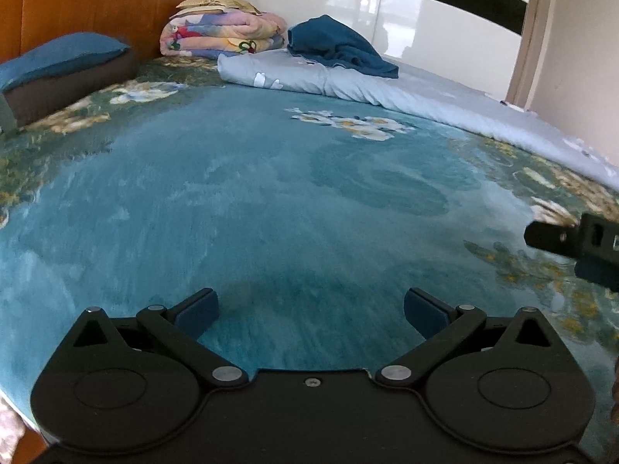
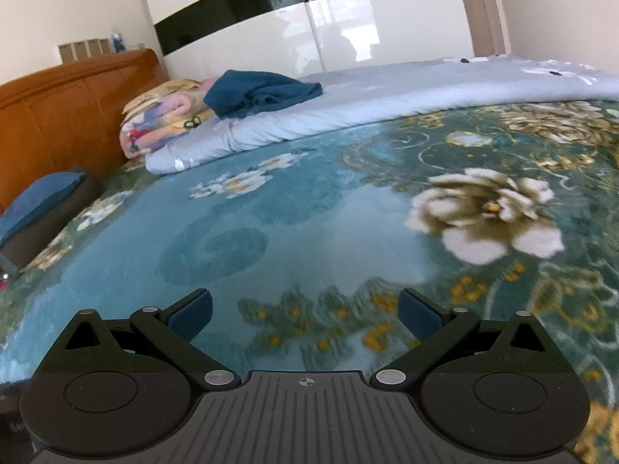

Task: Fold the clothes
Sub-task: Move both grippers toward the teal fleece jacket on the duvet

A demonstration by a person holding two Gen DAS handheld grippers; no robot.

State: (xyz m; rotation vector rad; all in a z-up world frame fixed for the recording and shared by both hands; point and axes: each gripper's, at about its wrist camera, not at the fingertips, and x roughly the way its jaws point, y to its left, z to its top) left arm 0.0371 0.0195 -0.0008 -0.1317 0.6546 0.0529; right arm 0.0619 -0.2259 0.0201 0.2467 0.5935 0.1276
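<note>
Hovering Over the Bedspread

Both grippers, left [image 1: 310, 311] and right [image 2: 305, 309], hang low over the teal floral bedspread [image 1: 271, 193], jaws spread wide, holding nothing. A crumpled blue garment [image 1: 336, 44] lies well beyond on the pale quilt [image 1: 387, 89].

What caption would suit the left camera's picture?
Open left gripper hovers above a teal floral bedspread; a crumpled dark blue garment waits on the far side.

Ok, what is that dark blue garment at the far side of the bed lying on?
The dark blue garment lies crumpled on the pale blue quilt, which spreads over the floral bedspread. What is under its folds is hidden.
</note>
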